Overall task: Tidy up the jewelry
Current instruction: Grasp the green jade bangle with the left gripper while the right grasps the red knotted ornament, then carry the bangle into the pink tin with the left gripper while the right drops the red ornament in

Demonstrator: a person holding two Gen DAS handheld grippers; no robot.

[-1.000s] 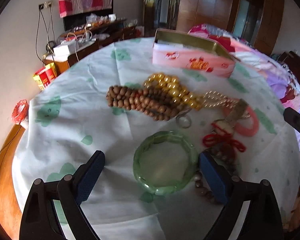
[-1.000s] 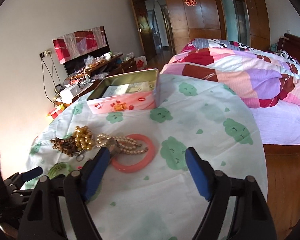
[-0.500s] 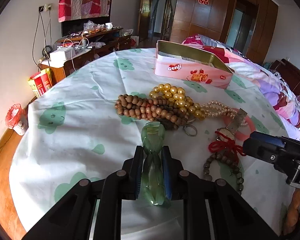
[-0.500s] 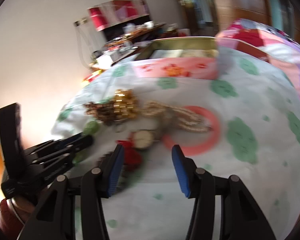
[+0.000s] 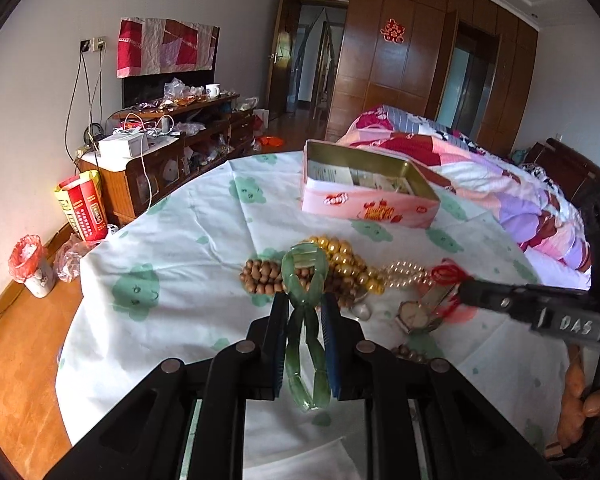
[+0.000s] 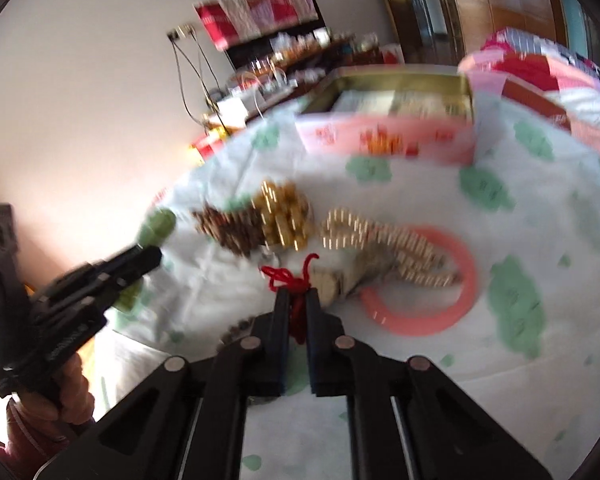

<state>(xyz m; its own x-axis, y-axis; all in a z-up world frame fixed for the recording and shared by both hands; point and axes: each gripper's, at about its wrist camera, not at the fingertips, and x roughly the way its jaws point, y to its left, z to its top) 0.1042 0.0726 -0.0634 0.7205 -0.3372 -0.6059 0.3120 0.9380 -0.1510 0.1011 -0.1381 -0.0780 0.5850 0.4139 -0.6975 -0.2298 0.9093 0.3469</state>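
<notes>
We grip the green bangle (image 5: 303,320) on edge in our left claw (image 5: 305,312), lifted above the surface (image 5: 172,240) near its front edge. Our right claw (image 6: 297,304) pinches the red cord (image 6: 290,280), beside the wooden beads (image 5: 260,278), pearls (image 5: 406,274) and pink ring (image 6: 420,320). The open pink tin (image 5: 364,204) sits toward the far edge.
</notes>
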